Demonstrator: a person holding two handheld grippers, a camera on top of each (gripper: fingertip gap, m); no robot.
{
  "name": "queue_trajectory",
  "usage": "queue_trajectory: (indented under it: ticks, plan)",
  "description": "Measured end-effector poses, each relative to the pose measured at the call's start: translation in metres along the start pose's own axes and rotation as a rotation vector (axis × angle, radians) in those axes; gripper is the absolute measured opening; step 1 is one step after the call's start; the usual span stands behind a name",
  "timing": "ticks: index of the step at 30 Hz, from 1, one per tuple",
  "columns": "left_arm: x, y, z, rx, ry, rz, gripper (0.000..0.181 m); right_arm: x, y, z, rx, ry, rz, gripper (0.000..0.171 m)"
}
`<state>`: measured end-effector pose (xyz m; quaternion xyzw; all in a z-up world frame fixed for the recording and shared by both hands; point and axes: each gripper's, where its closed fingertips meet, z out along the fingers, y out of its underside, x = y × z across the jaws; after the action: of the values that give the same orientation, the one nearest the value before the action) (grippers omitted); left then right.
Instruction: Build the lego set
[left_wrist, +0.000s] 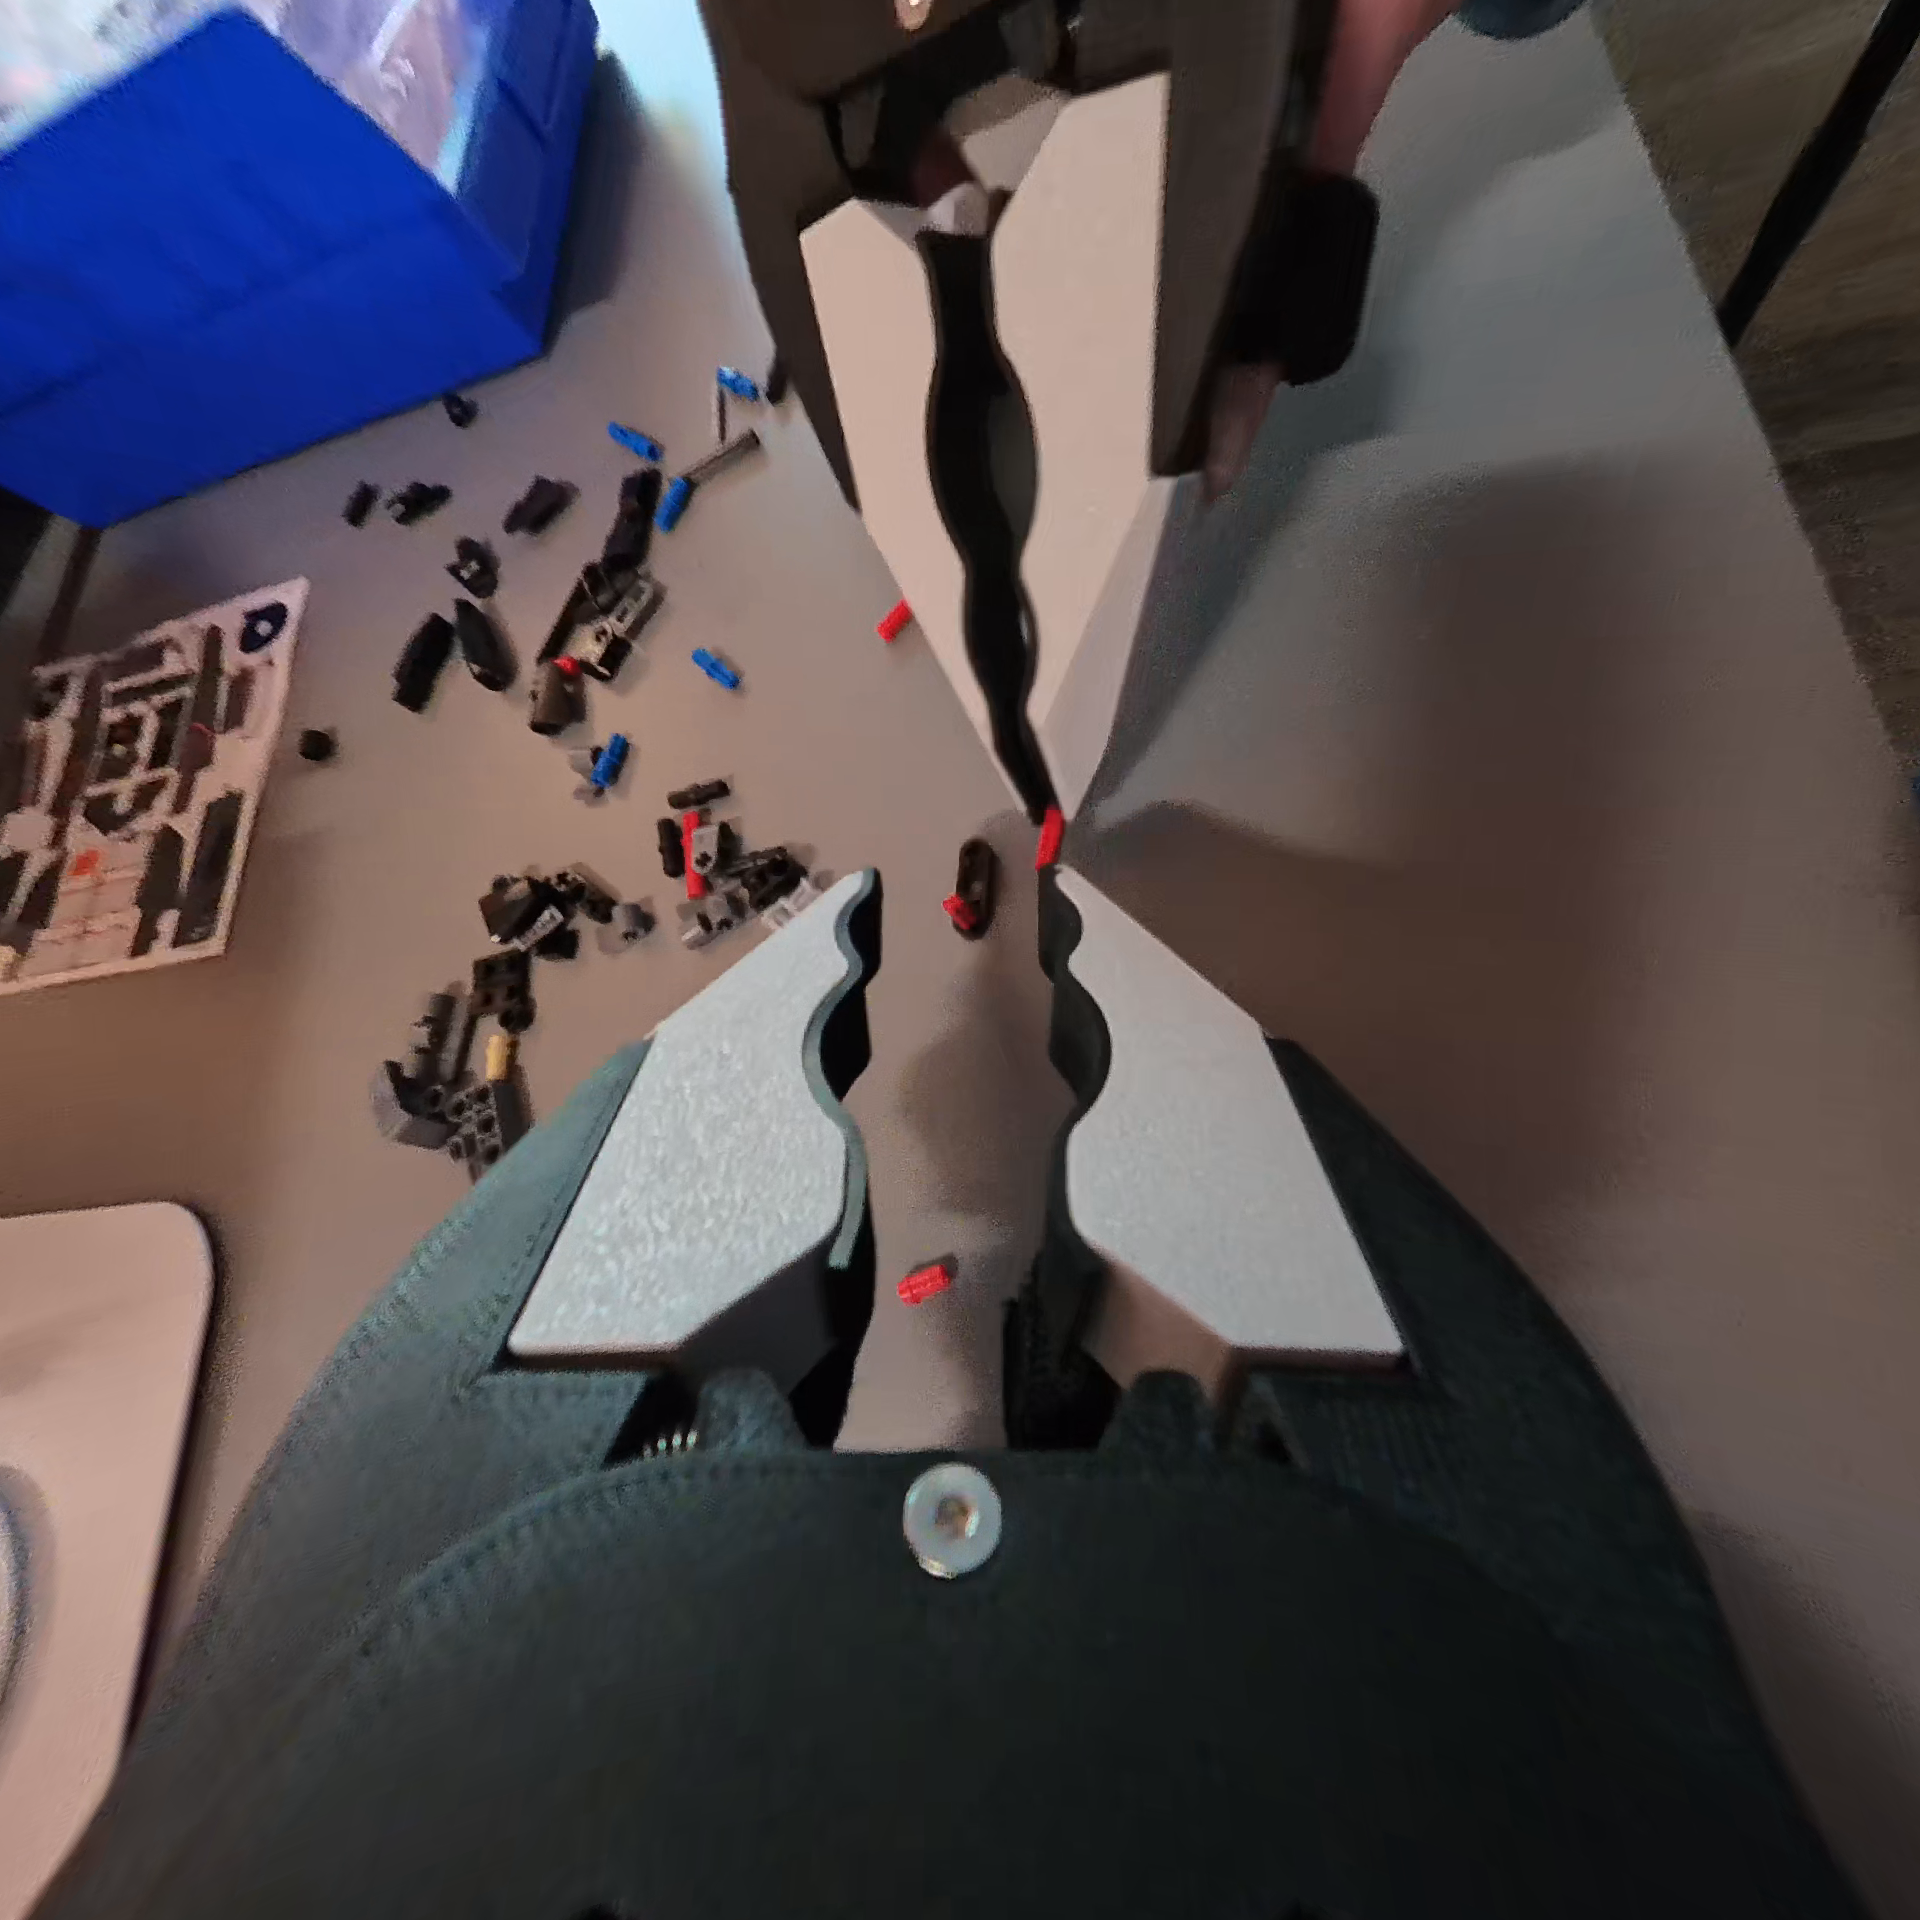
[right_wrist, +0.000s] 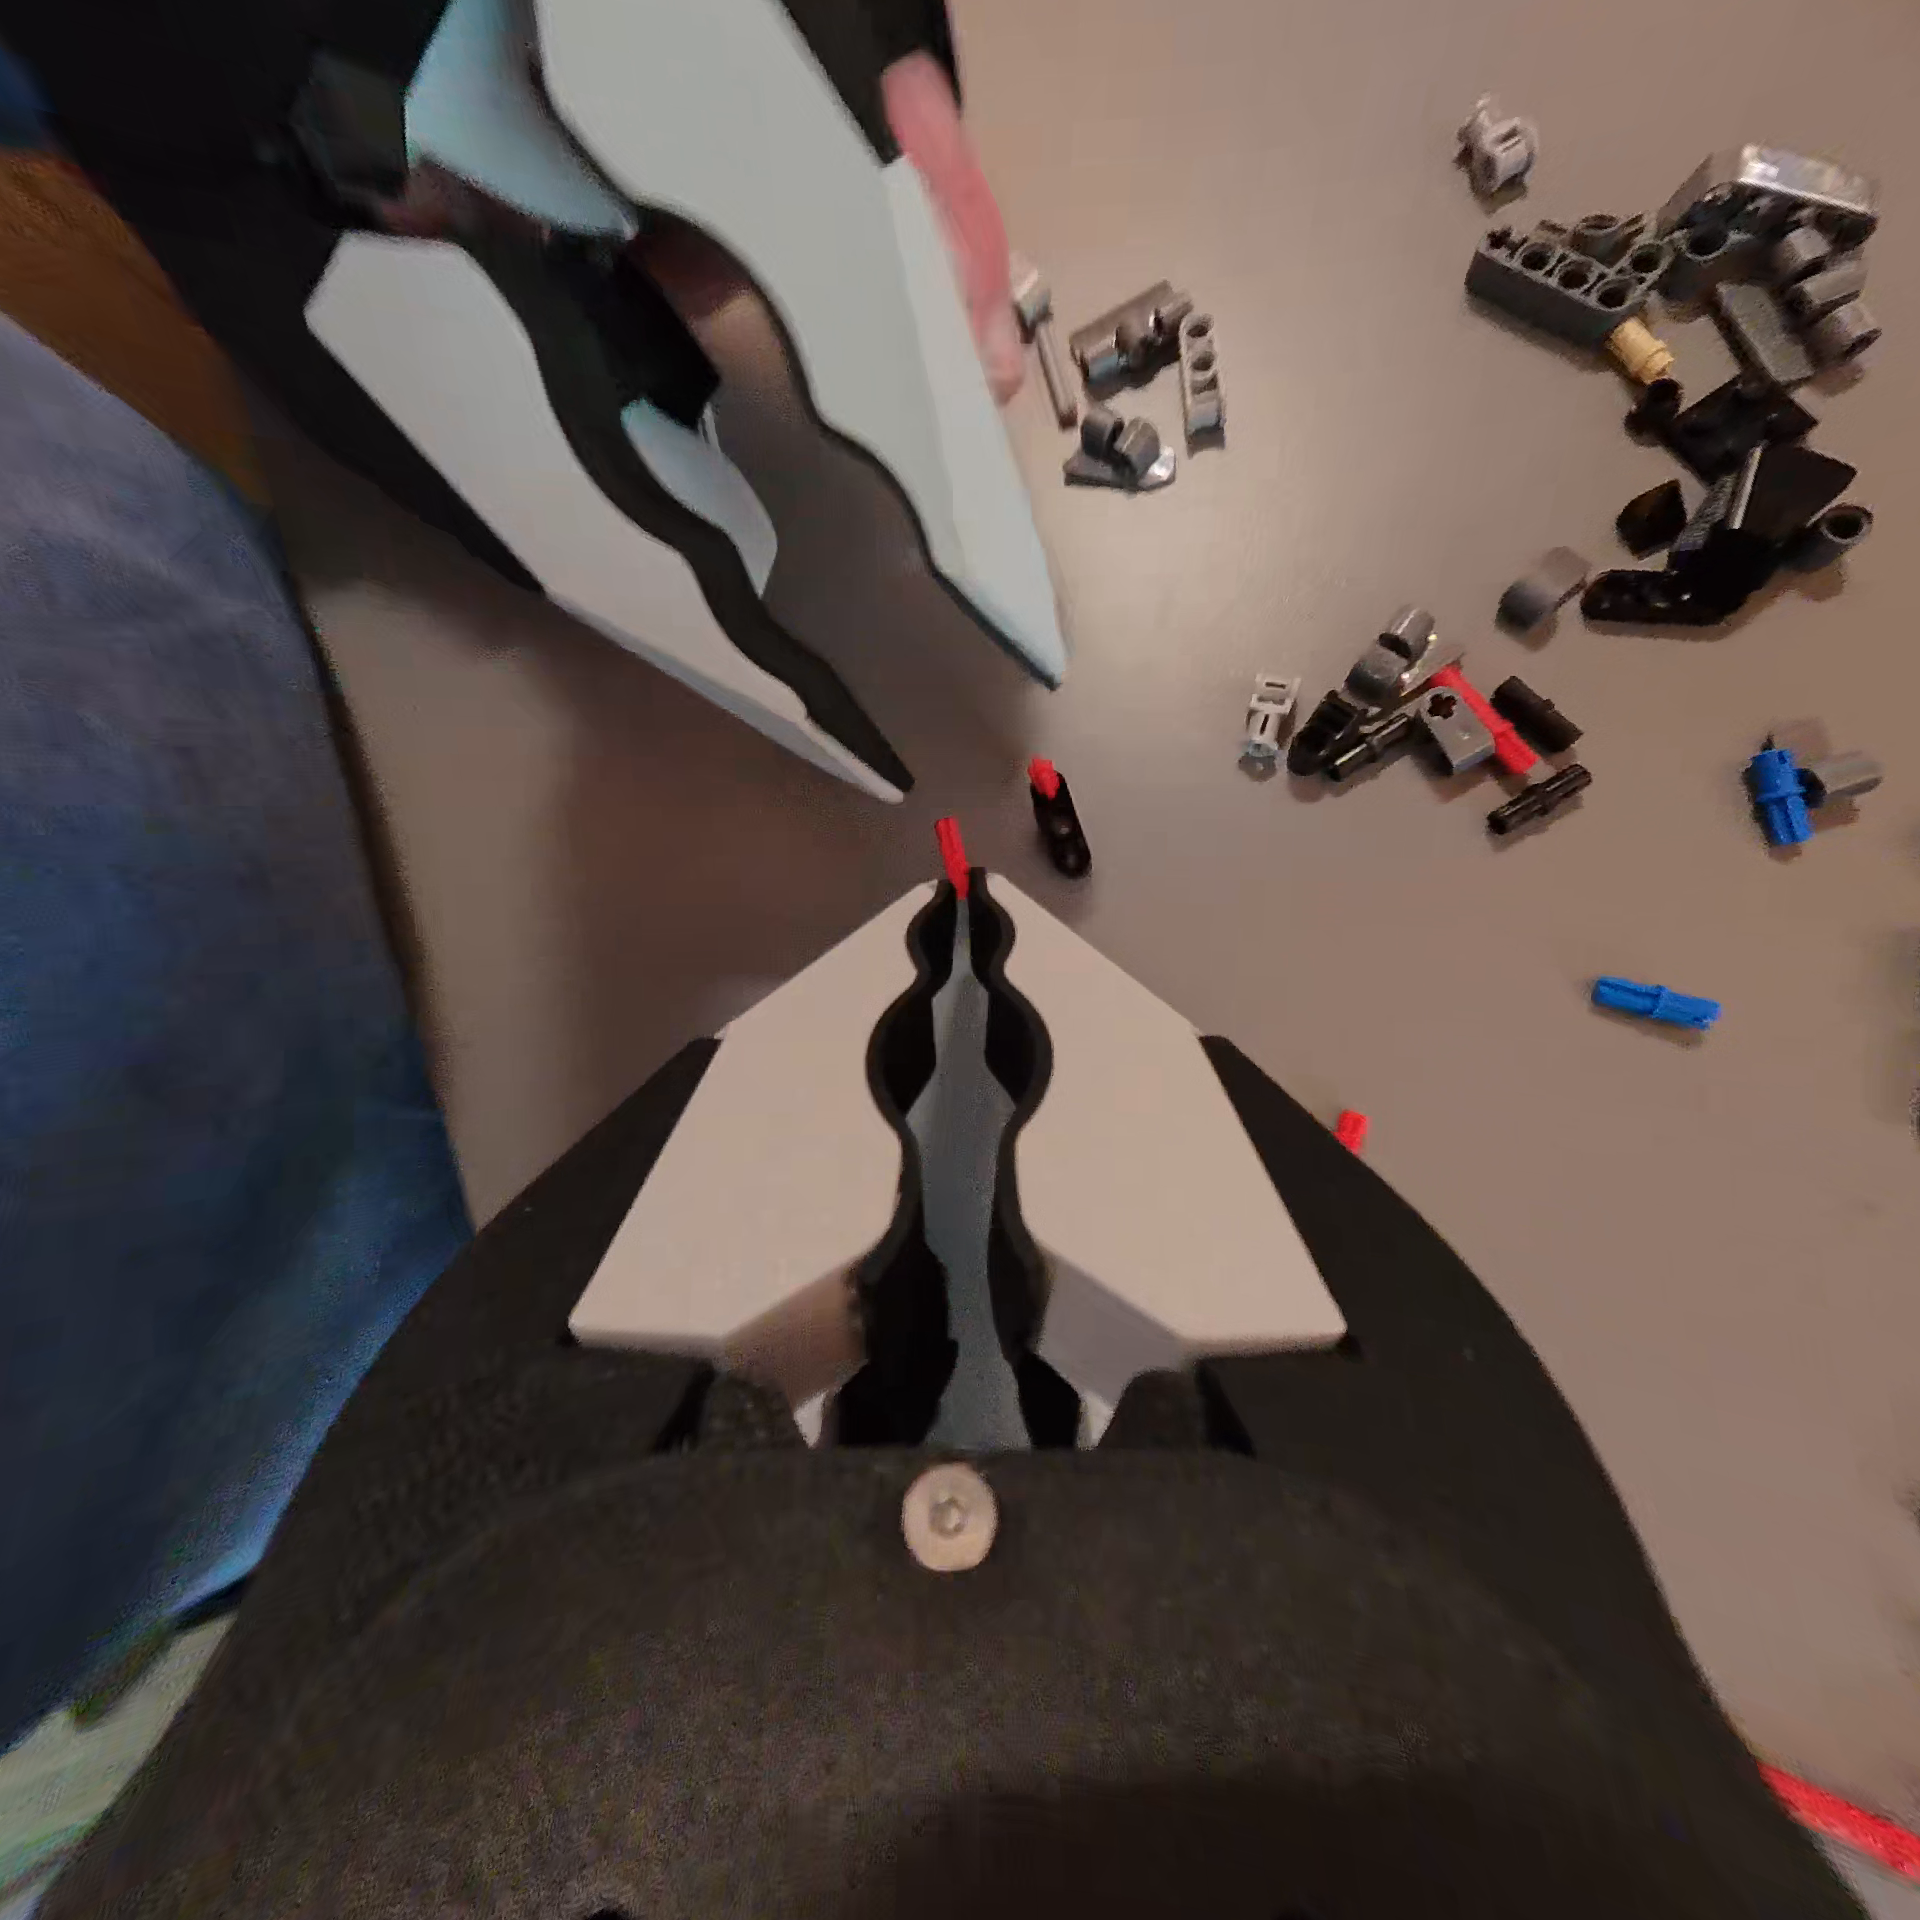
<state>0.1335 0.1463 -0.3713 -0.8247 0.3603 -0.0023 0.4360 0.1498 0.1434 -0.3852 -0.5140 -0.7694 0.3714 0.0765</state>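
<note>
My right gripper (right_wrist: 961, 885) is shut on a small red pin (right_wrist: 950, 854) that sticks out past its tips. In the left wrist view it comes in from the top (left_wrist: 1039, 805), with the red pin (left_wrist: 1049, 837) at its tips. My left gripper (left_wrist: 961, 899) is open and empty, its tips just short of the pin. A short black beam (left_wrist: 975, 875) with a red pin in one end lies on the table between the left fingertips. The right wrist view shows this beam (right_wrist: 1062, 826) beside the open left gripper (right_wrist: 971, 732).
Loose black, grey and blue pieces (left_wrist: 582, 644) lie scattered left of the grippers, with part-built clusters (right_wrist: 1714, 312). A blue bin (left_wrist: 260, 260) stands at far left, a printed sheet (left_wrist: 135, 790) below it. A spare red pin (left_wrist: 925, 1283) and a blue pin (right_wrist: 1657, 1003) lie nearby. Less than 4 cm separates the two grippers' tips.
</note>
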Motion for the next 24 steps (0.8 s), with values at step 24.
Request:
queue_trajectory:
  ticks: [24]
  plan:
    - [-0.012,-0.047,-0.030,0.275,-0.013,-0.152,0.003,-0.018,-0.059,-0.047,0.339,-0.149,0.104,0.006]
